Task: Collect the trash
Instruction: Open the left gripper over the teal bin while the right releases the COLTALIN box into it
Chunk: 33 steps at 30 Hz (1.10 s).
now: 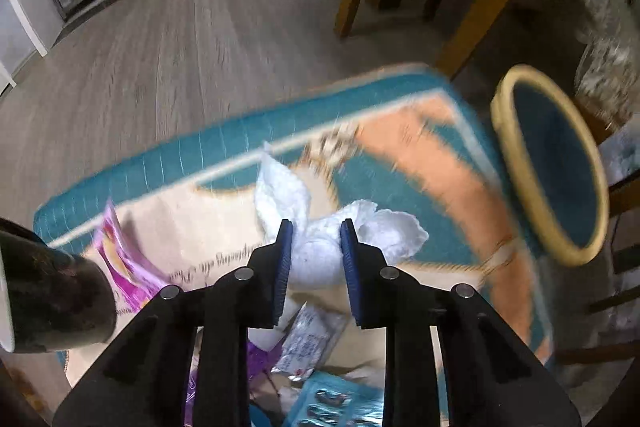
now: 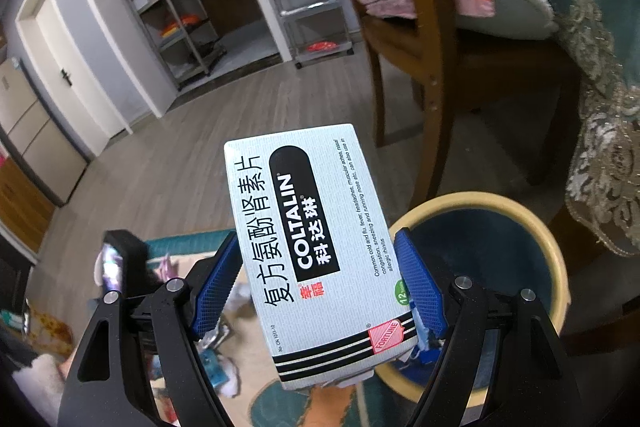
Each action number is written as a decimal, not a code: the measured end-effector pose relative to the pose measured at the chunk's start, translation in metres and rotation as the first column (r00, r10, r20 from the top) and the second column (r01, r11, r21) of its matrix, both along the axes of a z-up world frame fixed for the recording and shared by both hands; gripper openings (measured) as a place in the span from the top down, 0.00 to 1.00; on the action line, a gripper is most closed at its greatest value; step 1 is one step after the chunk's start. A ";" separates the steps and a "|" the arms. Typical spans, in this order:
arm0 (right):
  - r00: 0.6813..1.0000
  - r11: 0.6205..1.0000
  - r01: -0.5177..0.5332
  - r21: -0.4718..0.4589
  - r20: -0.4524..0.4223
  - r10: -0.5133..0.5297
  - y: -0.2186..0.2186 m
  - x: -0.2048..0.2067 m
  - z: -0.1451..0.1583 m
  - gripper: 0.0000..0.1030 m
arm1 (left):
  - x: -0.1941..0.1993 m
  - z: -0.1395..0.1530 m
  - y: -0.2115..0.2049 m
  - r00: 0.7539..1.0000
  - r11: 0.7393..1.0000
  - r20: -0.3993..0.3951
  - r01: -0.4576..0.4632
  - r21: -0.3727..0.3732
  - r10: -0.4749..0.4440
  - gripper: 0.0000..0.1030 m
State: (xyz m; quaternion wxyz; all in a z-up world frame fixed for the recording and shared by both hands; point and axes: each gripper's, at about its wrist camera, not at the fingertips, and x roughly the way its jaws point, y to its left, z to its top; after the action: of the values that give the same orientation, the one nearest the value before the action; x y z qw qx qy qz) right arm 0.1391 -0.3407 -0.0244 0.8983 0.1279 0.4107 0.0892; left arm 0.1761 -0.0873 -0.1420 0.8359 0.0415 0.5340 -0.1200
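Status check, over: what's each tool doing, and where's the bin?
Left tool closing around crumpled white tissue on the rug. Right tool holding Coltalin medicine box, beside the yellow-rimmed bin. Nothing blocking the bin's mouth.

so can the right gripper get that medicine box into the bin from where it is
Probably yes: the right gripper holds the medicine box clear of the floor, and the bin stands open just beside it with nothing between.

Crumpled white tissue (image 1: 316, 247), matt cardboard box (image 2: 316, 247)
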 end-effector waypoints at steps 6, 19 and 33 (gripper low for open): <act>0.994 0.994 0.108 -0.027 0.022 -0.107 -0.046 -0.005 0.002 0.24 | -0.007 0.052 -0.030 0.989 0.998 0.142 0.053 -0.035 -0.048 0.77; 0.939 0.948 0.316 0.031 -0.155 -0.308 -0.137 -0.009 -0.061 0.24 | -0.029 0.062 -0.181 0.923 0.927 0.174 0.362 -0.093 -0.343 0.75; 0.951 0.963 0.267 0.036 -0.171 -0.257 -0.123 0.005 -0.059 0.20 | -0.026 0.050 -0.192 0.921 0.929 0.153 0.368 -0.047 -0.357 0.43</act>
State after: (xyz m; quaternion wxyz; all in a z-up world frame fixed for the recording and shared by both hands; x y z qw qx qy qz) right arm 0.1440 -0.4642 -0.0836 0.8611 0.2144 0.4601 -0.0297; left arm 0.1504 -0.2790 -0.0918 0.8359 0.1166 0.4516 -0.2895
